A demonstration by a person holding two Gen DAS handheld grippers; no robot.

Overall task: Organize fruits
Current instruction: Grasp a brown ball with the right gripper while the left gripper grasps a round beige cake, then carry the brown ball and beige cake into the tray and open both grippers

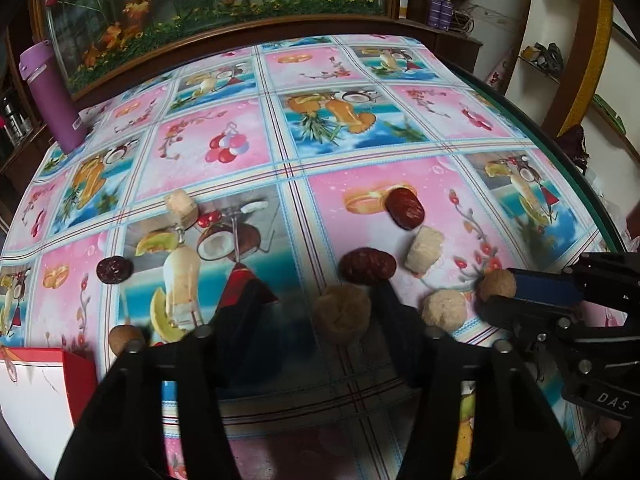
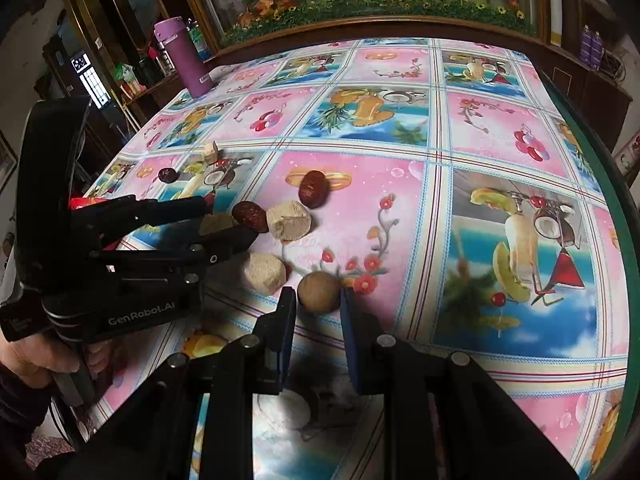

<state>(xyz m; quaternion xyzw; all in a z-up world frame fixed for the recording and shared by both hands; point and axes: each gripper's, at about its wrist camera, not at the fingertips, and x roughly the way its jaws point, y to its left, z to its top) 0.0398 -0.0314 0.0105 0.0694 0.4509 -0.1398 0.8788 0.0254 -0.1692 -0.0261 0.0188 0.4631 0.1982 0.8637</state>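
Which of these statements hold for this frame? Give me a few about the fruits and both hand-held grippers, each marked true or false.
1. The left hand-held gripper stands open around a pale round dried fruit piece. True.
2. The right hand-held gripper is shut on a dark red date. False: it is open, a round brown longan between its fingers.
3. The tall purple bottle stands upright. True.
4. All fruits sit in the red-edged box. False: they lie on the patterned tablecloth.

home dining room: table with fruit-print cloth (image 2: 400,208), wood-framed floral panel (image 1: 208,4) at far edge, purple flask (image 2: 184,60), cluttered wall shelves (image 1: 548,56).
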